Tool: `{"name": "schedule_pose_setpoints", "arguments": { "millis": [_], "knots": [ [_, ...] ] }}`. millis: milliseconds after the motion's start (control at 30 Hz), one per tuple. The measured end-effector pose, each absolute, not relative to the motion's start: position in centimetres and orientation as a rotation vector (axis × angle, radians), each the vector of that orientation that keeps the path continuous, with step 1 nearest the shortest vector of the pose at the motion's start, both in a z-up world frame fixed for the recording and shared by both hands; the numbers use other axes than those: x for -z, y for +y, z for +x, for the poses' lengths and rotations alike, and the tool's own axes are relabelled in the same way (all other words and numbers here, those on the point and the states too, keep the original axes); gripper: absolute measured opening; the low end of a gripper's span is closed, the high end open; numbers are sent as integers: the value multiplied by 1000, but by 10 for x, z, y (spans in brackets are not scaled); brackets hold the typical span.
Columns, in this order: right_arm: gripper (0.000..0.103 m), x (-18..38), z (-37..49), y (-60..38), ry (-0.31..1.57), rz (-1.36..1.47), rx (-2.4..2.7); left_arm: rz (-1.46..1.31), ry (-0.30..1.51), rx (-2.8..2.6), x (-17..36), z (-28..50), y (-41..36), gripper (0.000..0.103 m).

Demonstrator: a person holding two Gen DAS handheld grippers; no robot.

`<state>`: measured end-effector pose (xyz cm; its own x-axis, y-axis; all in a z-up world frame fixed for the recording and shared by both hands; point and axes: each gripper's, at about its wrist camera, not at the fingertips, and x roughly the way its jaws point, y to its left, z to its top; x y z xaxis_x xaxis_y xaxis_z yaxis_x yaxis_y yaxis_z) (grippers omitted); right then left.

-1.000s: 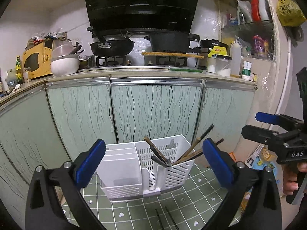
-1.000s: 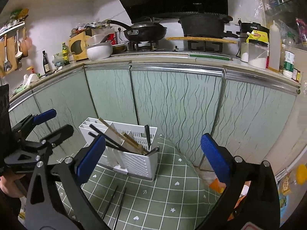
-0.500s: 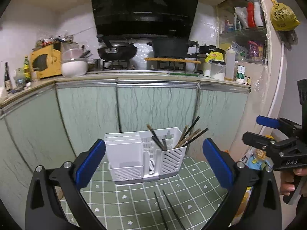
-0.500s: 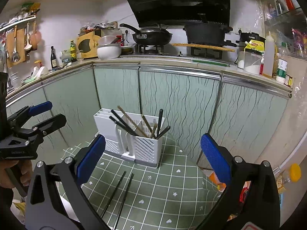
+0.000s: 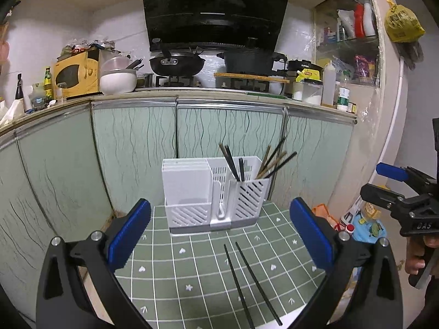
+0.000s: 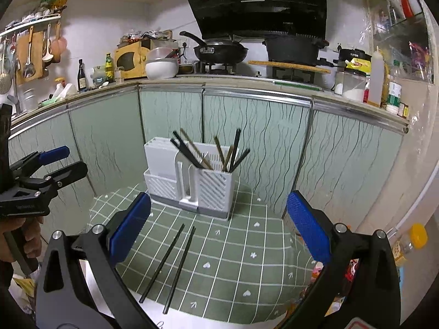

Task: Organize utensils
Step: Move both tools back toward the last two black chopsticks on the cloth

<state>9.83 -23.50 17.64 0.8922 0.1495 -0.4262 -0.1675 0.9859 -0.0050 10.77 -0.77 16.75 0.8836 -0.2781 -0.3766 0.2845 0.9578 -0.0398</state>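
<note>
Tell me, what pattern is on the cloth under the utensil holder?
Green cloth with white grid lines, hearts and stars; clearest in the right wrist view.

Dim, even indoor light — sharp focus, edges fisheye-bent.

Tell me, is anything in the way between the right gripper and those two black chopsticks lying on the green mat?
Nothing visible. The right gripper hangs open above the green mat, and the black chopsticks lie on bare cloth in front of the white utensil holder, apart from it.
</note>
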Motion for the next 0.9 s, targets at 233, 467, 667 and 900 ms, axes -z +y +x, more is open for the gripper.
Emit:
{"name": "schedule_pose_setpoints", "arguments": {
  "millis": [233,467,667,900],
  "knots": [
    [95,-150,84,-231,450,-45,-157,51,387,279,-142,90,-6,98],
    [95,-115,77,-229,487,-35,-157,82,401,273,-113,79,-5,98],
    [95,-83,76,-223,530,-25,-159,112,416,282,-86,71,-8,98],
    [95,-46,76,-212,569,-44,-162,109,465,282,-52,70,-5,98]
  ]
}}
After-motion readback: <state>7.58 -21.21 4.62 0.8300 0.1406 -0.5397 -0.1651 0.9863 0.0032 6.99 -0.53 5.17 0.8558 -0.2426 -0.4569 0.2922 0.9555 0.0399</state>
